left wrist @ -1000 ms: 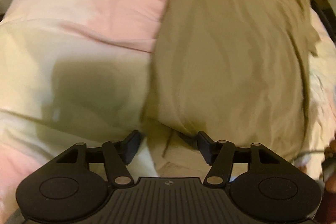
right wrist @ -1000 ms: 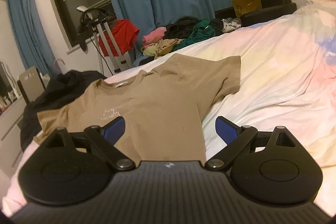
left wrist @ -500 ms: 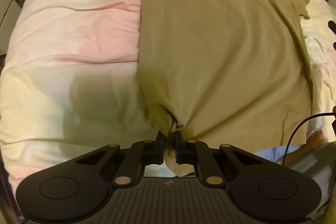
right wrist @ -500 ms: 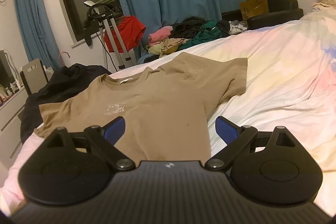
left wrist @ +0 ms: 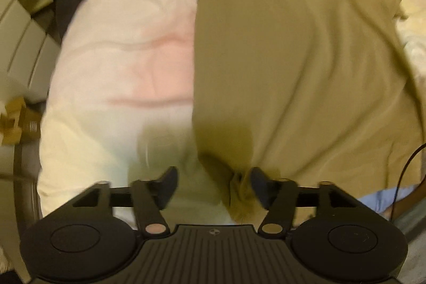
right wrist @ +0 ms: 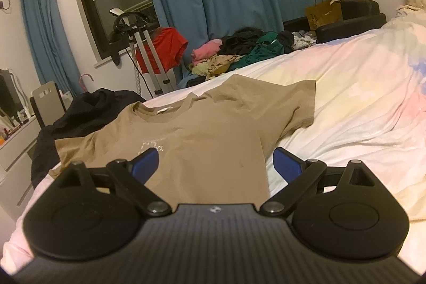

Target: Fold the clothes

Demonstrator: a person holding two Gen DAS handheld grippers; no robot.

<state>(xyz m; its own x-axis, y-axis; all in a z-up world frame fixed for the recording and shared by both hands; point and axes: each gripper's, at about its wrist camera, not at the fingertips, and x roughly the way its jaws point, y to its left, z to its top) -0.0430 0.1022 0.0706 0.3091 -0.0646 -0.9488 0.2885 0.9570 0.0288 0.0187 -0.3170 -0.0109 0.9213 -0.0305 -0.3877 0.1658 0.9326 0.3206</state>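
A: Left tongs (left wrist: 214,184)? 
B: Black body w/ ribbed centre, round disc each side, link arms on pale pivot pins, dark pads, small logo behind the pads.
A: Right tongs (right wrist: 215,163)? 
B: Same black build, but blue pads (right wrist: 146,161), grey screws at pivots.

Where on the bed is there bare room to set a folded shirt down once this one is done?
Free: the bedspread to the right of the tan T-shirt, out to the headboard side, and the pink strip along the shirt's other edge. Crowded: the clothes pile by the curtain and the black garment at the shirt's far-left corner.
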